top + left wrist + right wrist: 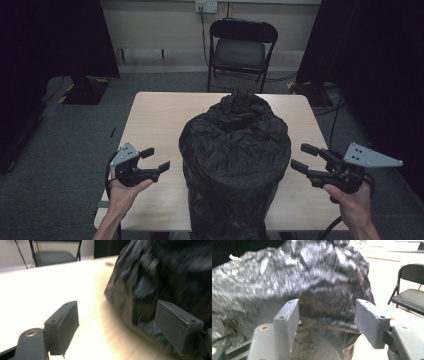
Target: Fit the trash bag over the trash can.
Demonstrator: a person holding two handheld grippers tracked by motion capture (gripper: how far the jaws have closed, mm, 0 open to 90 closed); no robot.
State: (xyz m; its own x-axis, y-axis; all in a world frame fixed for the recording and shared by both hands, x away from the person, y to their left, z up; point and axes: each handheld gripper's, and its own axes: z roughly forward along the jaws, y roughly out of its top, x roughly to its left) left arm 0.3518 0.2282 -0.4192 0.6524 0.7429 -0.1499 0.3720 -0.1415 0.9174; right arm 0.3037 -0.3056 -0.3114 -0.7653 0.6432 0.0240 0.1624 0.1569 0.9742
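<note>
At the table's (150,115) near edge an upright black bag (235,150) is flanked by both claws, left claw (156,159) and right claw (301,157), each held apart, empty, equally near, pointed inward.

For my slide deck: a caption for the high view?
Left gripper and right gripper, both open, flank a black bag on the table.

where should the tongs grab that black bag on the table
Grip the gathered peak at the top of the black bag, coming down from above. The body is broad, far wider than the open tongs, while the crumpled plastic bunches to a narrow point there.
</note>
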